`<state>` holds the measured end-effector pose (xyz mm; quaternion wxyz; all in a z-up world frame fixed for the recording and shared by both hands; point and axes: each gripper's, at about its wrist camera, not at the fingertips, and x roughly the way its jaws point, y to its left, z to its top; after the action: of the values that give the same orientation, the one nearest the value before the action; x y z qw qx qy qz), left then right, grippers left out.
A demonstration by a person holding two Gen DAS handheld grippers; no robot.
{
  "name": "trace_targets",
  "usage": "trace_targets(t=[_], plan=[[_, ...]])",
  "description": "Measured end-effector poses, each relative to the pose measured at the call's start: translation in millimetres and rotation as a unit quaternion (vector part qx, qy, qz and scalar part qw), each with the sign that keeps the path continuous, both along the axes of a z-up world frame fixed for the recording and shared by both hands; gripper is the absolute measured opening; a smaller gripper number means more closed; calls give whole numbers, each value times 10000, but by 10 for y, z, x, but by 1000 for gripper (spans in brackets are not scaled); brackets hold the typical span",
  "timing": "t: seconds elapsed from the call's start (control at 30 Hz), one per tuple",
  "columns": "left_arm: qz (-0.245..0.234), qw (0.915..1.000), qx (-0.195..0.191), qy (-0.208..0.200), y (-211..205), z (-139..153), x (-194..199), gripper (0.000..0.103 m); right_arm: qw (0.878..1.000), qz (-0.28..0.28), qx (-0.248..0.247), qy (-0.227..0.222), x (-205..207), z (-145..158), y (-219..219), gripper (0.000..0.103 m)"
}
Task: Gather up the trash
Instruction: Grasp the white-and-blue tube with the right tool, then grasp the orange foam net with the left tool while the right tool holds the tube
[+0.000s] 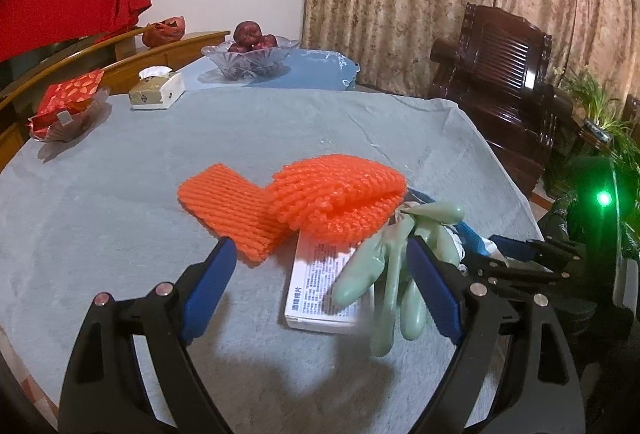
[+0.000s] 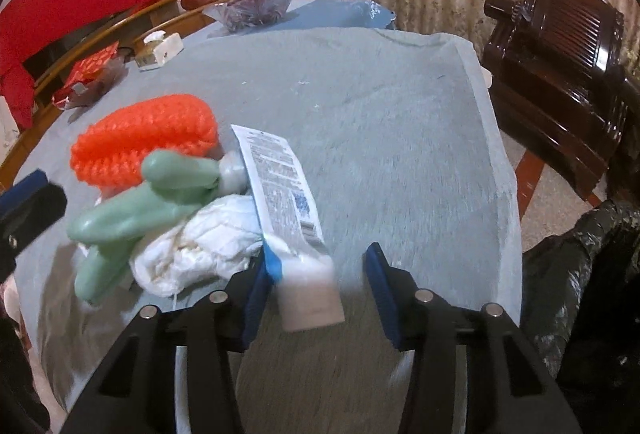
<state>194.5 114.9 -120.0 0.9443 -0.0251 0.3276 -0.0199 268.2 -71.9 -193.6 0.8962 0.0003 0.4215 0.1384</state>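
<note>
Lying between right tongs (image 2: 316,286), tube (image 2: 288,218) touches one pad only; left tongs (image 1: 320,286) wide, empty.

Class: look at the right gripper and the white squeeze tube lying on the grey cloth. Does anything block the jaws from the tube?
Nothing visible does. The white squeeze tube already lies between the right gripper jaws; crumpled white tissue sits just left.
</note>
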Motion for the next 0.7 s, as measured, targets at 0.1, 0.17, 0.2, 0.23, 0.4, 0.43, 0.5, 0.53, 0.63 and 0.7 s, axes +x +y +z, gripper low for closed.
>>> trace_targets(t=[0.1, 0.17, 0.2, 0.23, 0.4, 0.43, 0.5, 0.53, 0.63, 0.7], plan=[[-15, 10000, -4, 21, -14, -17, 18, 84, 10000, -10, 62, 25, 61, 8, -14, 28], [-16, 10000, -3, 15, -11, -15, 21, 84, 9997, -41, 211, 73, 71, 14, -62, 28], [-14, 10000, 6, 7, -13, -17, 22, 84, 9997, -59, 231, 76, 58, 17, -79, 28], [-9, 10000, 9, 11, -22, -20, 21, 84, 9996, -109, 240, 71, 37, 25, -98, 28], [-6, 10000, -19, 49, -34, -32, 52, 84, 9998, -149, 138, 52, -5, -4, -91, 28], [-16, 10000, -17, 46, -42, -29, 55, 84, 9998, -152, 119, 52, 5, -3, -83, 28], [-37, 10000, -8, 26, -58, -16, 58, 84, 9997, -171, 152, 77, 35, 3, -85, 27], [-41, 10000, -7, 15, -56, -4, 55, 84, 9996, -186, 193, 89, 47, 11, -95, 27], [-23, 10000, 5, -15, -43, 13, 73, 84, 9994, -258, 210, -30, 26, 82, -118, 27], [3, 10000, 4, -20, -37, 18, 101, 84, 9993, -257, 243, -102, 19, 129, -120, 27]])
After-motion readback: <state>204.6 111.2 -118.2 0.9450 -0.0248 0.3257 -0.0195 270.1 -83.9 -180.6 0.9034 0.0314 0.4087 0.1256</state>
